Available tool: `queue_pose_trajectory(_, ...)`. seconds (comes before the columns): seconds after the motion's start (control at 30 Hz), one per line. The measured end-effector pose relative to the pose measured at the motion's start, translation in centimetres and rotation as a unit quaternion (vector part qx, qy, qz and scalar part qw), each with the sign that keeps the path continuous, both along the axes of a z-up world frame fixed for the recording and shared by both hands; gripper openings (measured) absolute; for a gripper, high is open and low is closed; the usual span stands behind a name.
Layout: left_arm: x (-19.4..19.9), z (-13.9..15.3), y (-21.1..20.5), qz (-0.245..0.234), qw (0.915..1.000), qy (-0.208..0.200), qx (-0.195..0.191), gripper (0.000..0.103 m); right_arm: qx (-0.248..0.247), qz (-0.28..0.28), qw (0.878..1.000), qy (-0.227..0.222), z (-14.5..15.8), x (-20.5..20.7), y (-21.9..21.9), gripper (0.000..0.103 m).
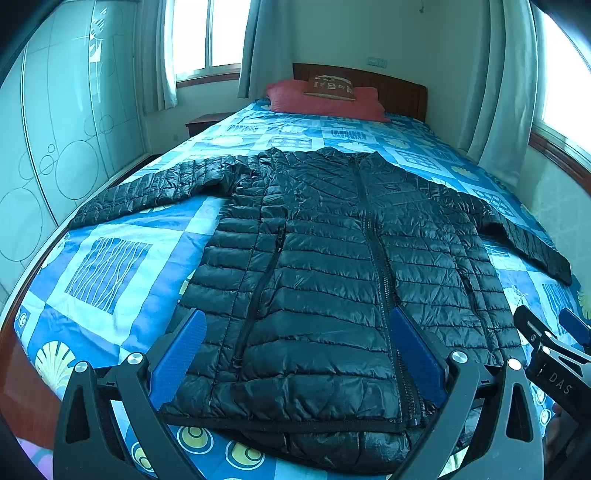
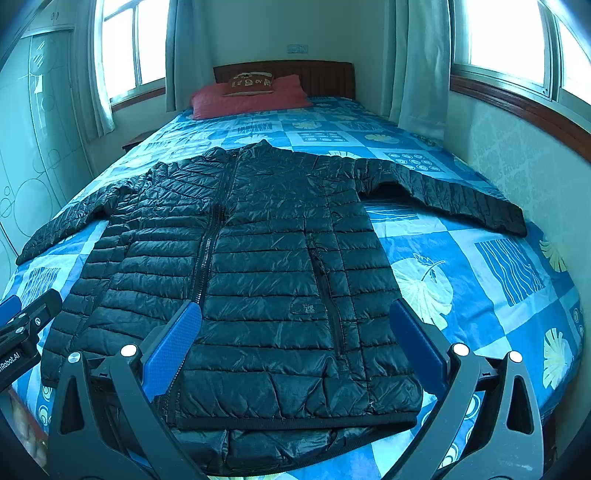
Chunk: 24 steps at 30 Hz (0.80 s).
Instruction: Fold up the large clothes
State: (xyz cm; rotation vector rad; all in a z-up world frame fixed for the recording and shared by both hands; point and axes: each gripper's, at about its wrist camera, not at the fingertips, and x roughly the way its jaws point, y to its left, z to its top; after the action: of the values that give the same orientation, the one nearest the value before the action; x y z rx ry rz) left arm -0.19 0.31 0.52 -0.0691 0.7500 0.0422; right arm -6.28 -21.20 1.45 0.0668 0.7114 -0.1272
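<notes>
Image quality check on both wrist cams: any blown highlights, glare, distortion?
Left wrist view: windows blown out white, strong fisheye bend in the bed edge, dark vignette in the corners, sheen on the black jacket. Right wrist view: same clipped windows, cool blue cast, jacket sharp, bedspread evenly lit with no hard shadows.

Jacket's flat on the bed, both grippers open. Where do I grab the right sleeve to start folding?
Grip the right sleeve at its cuff, coming from the wall side. It lies spread straight out from the jacket, so the cuff is a free end to pinch and carry inward.
</notes>
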Motion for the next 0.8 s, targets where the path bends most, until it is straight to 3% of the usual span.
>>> queue_pose_trajectory(0.8,-0.42,0.05,-0.30,-0.004,1.0000,-0.002,-0.001,0.098,-0.004,-0.001,1.000,-0.002,0.08,-0.37,-0.30,0.101)
